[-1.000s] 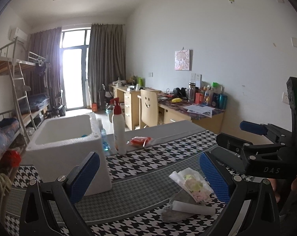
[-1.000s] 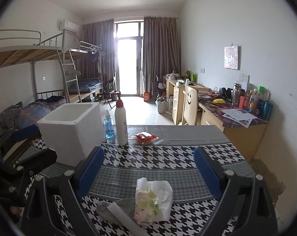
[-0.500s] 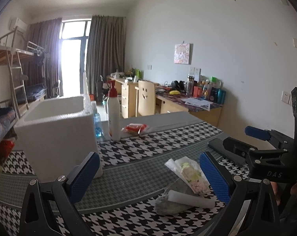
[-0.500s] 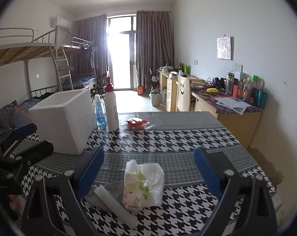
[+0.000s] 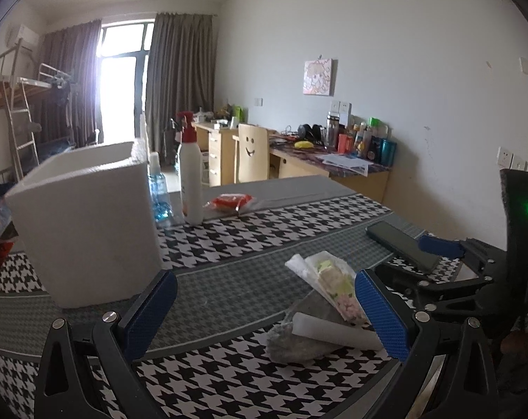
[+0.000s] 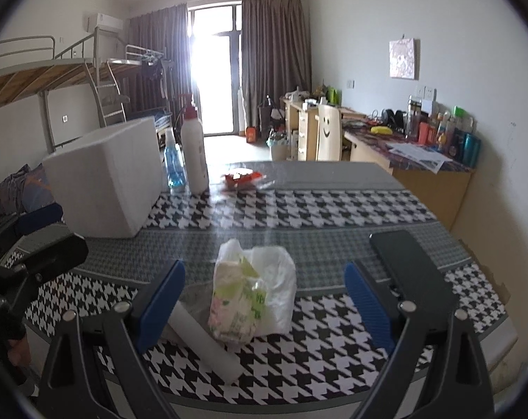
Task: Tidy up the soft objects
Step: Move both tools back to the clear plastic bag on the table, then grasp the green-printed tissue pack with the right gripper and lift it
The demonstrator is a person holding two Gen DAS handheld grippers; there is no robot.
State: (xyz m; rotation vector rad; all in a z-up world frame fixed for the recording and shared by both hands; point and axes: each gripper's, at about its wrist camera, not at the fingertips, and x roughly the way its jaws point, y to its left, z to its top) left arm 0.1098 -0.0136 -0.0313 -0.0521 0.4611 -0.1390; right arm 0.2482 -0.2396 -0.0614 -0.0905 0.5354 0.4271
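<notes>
A clear plastic bag holding a soft green-and-pink tissue pack [image 6: 253, 296] lies on the houndstooth tablecloth, leaning over a white roll [image 6: 204, 342] and a crumpled clear wrapper [image 5: 295, 342]. My right gripper [image 6: 264, 302] is open, low over the table, its blue pads either side of the bag without touching it. My left gripper [image 5: 264, 314] is open and empty just left of the bag [image 5: 333, 286], whose right pad overlaps it in view. A white foam box [image 5: 85, 223] stands open-topped at the left. Each gripper shows in the other's view: the right gripper [image 5: 414, 262], the left gripper [image 6: 43, 234].
A black phone [image 6: 407, 265] lies flat to the right of the bag. Beyond the foam box [image 6: 106, 181] stand a white pump bottle [image 5: 190, 181] and a blue bottle [image 5: 157, 195], with a red packet [image 5: 230, 202] beside them. The table's near edge runs under both grippers.
Both grippers have sunk lower and come nearer to the bag. The foam box now looms larger at the left, and the phone has come into view. Both jaws stay open.
</notes>
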